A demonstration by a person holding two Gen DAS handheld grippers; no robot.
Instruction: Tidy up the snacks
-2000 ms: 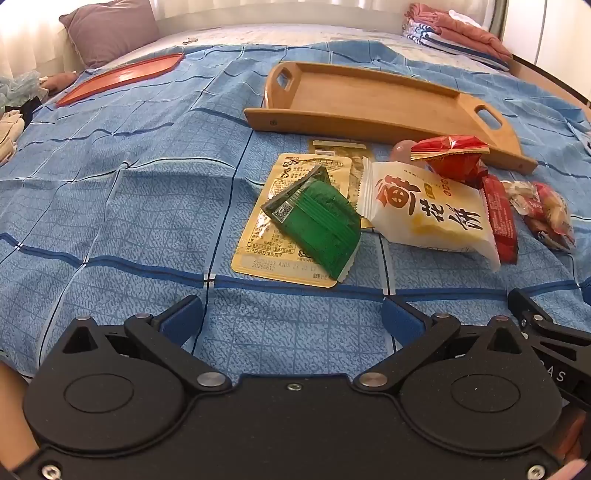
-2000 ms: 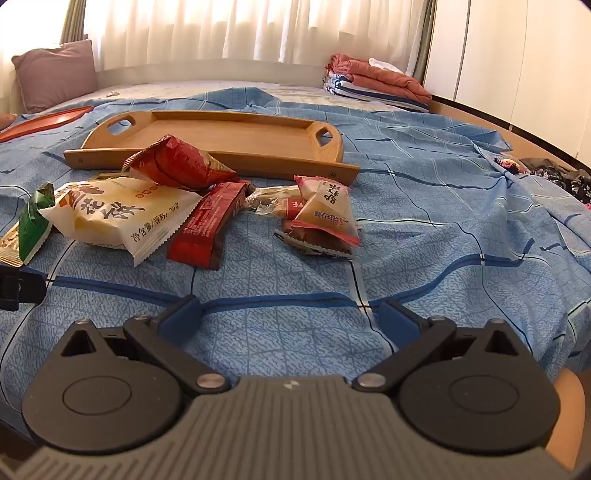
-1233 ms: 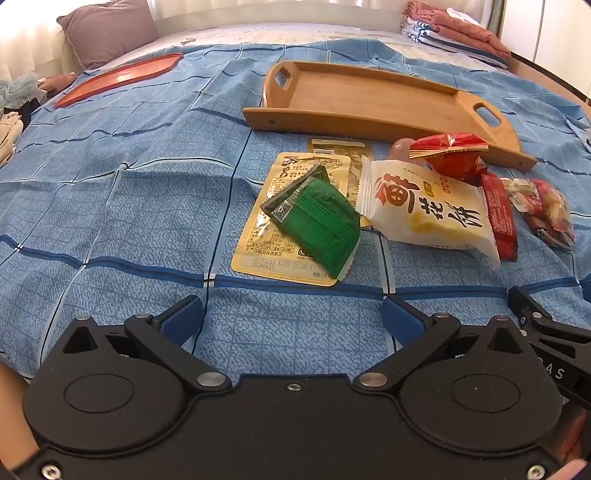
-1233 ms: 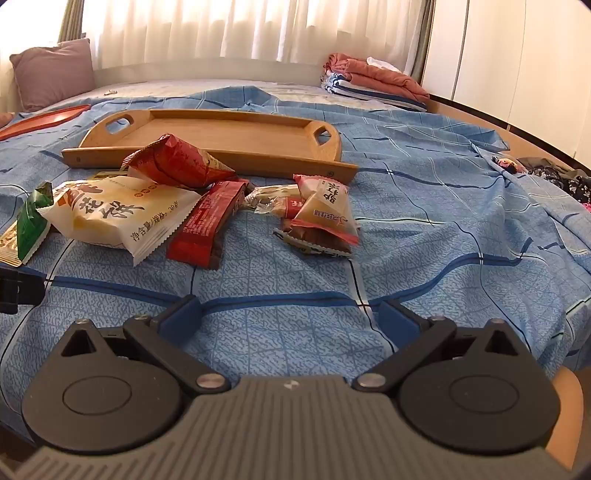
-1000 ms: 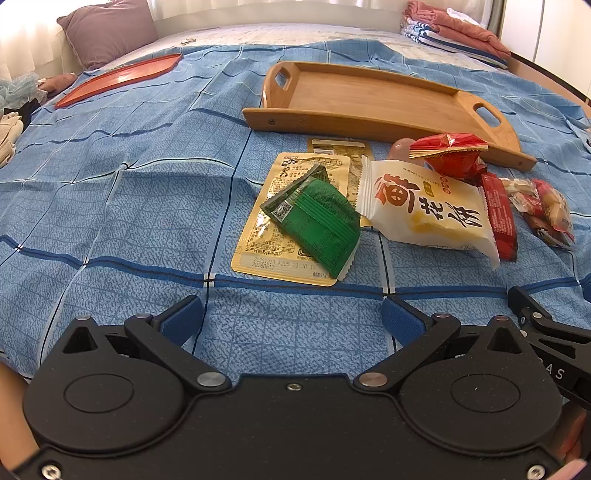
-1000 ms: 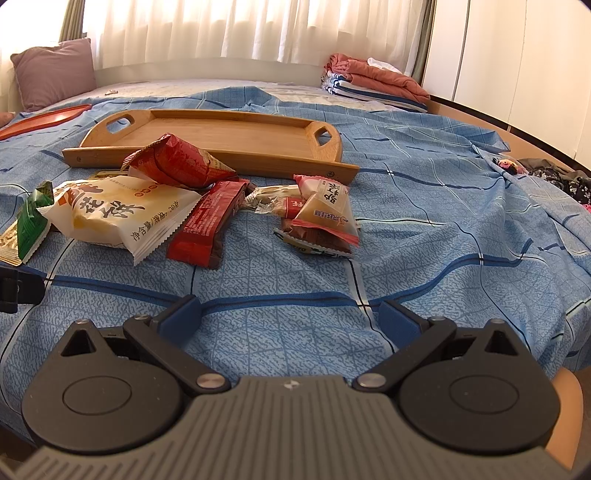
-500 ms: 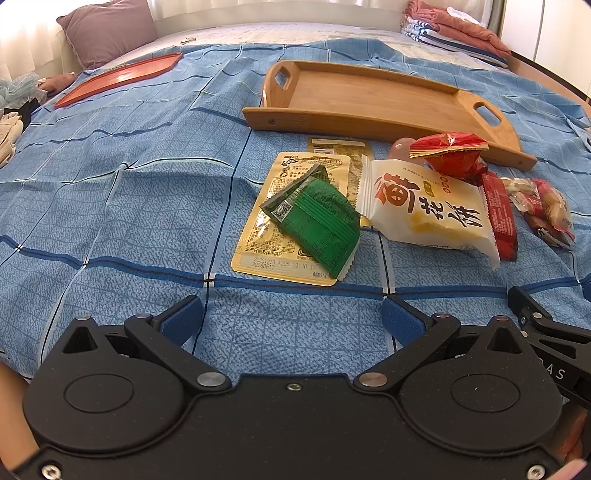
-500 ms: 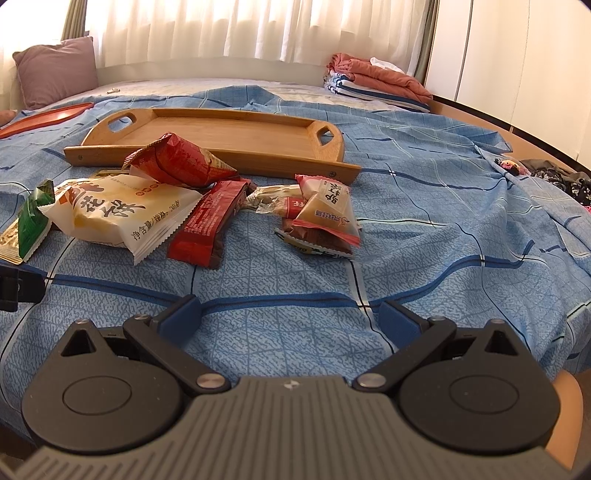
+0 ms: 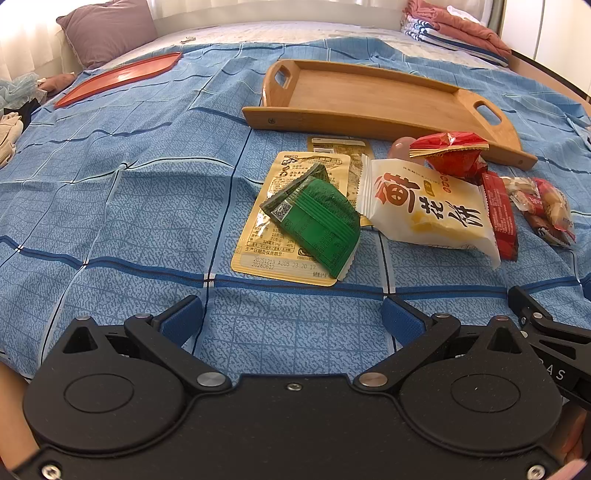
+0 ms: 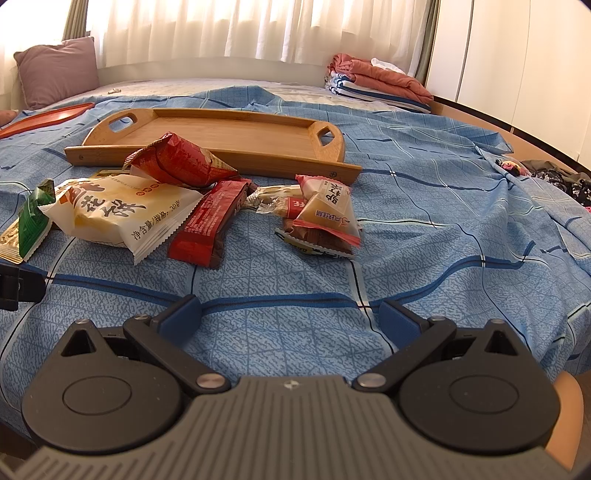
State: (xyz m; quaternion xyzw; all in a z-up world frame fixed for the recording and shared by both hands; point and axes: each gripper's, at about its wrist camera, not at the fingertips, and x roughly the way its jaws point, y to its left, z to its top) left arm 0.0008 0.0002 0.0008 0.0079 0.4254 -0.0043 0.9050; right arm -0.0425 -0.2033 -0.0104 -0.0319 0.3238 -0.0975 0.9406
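On the bed, a red tray [image 9: 118,77] lay far left on the blue sheet [image 9: 110,206], with a pillow [image 9: 107,31] behind it. The left gripper [image 9: 291,317] hovered low over the sheet, its fingers [image 9: 183,319] spread wide and released, nothing between them. Ahead of it lay the snacks: a green packet [image 9: 317,225] resting on a yellow packet [image 9: 269,236], then a white packet [image 9: 428,206] just beside them, with a red bag [image 9: 452,155] behind it, a red bar [image 9: 500,214] along its right edge, and small wrapped sweets [image 9: 546,206] further right. The wooden tray [image 9: 369,92] sat beyond the pile, holding none of them. The right gripper [image 10: 290,317] hung near the sheet, its fingers [image 10: 181,319] likewise apart and holding nothing, the sweets [image 10: 325,218] ahead of it. Folded bedding [image 10: 376,81] lay far right.
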